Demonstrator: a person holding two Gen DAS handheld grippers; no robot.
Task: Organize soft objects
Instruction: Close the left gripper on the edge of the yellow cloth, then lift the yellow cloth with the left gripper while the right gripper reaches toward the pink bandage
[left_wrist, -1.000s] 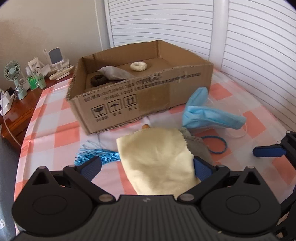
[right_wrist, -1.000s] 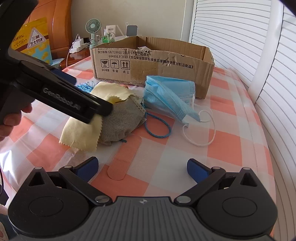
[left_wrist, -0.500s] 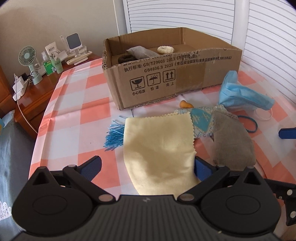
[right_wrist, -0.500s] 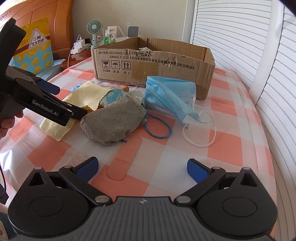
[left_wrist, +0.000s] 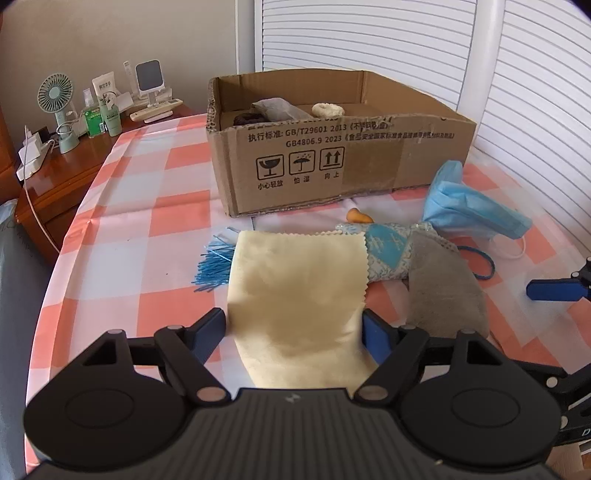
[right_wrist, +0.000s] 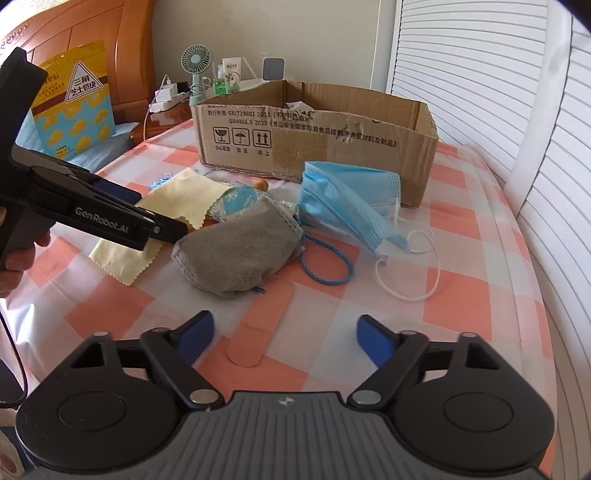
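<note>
Left tool (left_wrist: 293, 325) closing around pale yellow pinked-edge cloth (left_wrist: 295, 280), lying lengthwise up-frame between the pads; right tool (right_wrist: 284, 332) closing empty, farther off.

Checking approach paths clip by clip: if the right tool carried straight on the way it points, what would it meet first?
Probably the checked tablecloth and the tan adhesive bandage lying on it, just ahead of the right tool, whose jaws are closing on nothing. The grey cloth pouch lies beyond; depth is uncertain.
</note>
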